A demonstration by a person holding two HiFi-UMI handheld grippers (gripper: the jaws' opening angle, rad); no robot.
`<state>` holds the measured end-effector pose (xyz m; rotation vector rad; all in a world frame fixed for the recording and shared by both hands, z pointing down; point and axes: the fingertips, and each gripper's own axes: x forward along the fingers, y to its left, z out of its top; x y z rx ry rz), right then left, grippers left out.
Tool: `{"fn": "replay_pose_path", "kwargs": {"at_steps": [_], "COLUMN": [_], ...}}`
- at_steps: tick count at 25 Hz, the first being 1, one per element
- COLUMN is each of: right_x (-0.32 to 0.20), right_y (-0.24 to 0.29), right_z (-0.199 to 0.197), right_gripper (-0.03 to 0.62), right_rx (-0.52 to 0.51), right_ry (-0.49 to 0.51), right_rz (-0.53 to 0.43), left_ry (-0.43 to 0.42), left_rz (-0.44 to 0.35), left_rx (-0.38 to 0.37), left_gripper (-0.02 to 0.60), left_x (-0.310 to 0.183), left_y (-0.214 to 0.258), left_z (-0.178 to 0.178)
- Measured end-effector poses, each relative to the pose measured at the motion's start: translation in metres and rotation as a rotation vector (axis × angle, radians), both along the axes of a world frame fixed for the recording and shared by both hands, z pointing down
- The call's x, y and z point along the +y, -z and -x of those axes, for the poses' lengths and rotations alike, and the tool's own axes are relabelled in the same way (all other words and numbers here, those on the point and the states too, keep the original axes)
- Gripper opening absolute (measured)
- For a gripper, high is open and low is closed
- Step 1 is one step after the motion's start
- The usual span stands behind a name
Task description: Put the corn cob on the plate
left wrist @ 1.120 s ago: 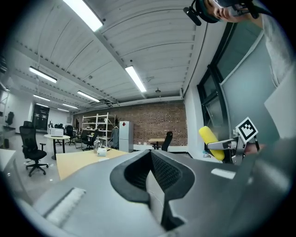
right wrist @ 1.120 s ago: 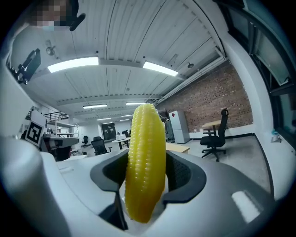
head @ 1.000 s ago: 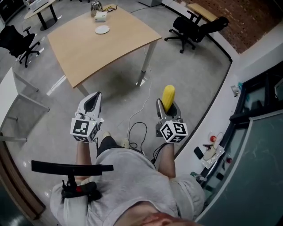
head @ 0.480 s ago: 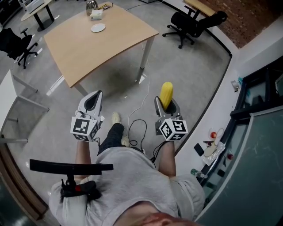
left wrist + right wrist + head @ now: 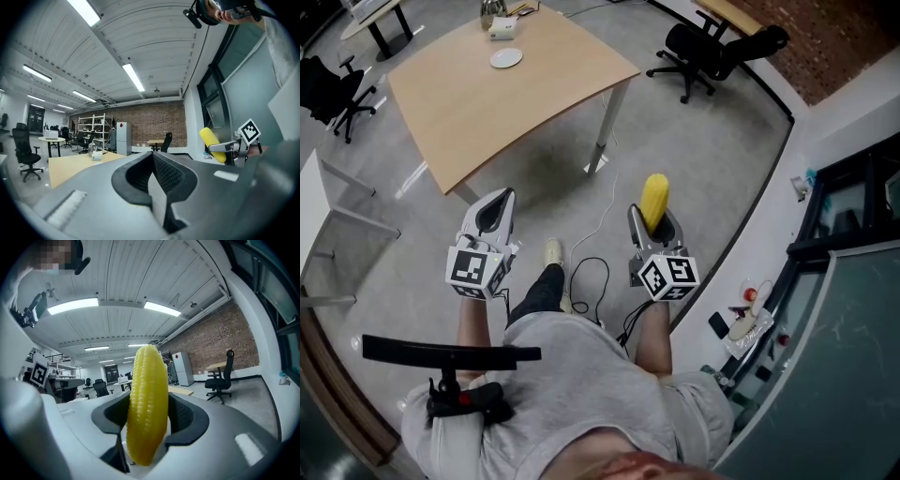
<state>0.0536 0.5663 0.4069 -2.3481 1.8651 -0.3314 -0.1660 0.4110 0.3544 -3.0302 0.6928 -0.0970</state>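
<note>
corn cob [image 5: 654, 200] is clamped upright between the jaws of the right gripper [image 5: 653, 228], above the floor and well apart from the table [image 5: 487, 112]. left gripper [image 5: 494, 212] is noted with jaws together, nothing between them. plate [image 5: 506, 58] is seen near the far edge of the tabletop, by a white box [image 5: 499, 29]

Head camera sits high over the person, staring steeply down: left hand-held gripper [image 5: 494, 208] at 8 o'clock, right hand-held gripper [image 5: 653, 223] near centre, table [image 5: 506, 103] far off at 11. Each gripper camera rides tight behind its own jaws, looking out level across the room, with the corn cob [image 5: 146, 404] filling the right view's middle. All three share the brick wall [image 5: 154, 126]; the left view catches the right hand-held gripper at 3.
</note>
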Motion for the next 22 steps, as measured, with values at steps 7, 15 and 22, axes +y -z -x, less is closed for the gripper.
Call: {"fn": "replay_pose_path", "kwargs": {"at_steps": [7,15,22], "right_x": [-0.054,-0.109,-0.168], "right_y": [0.002,0.003,0.002], "right_z": [-0.021,-0.048,-0.063], "right_gripper": [0.235,0.235,0.235], "right_rx": [0.009,-0.018,-0.030], "right_ry": [0.028,0.054,0.082], "right_rz": [-0.003,0.002,0.007], "left_ry": [0.007,0.020,0.036], "left_rz": [-0.012,-0.001,0.002], "left_rx": [-0.010,-0.021,-0.017], "left_gripper": [0.020,0.020,0.020], "left_x": [-0.052,-0.100,-0.151], "left_y": [-0.002,0.001,0.004], "left_z": [-0.028,-0.057,-0.071]}}
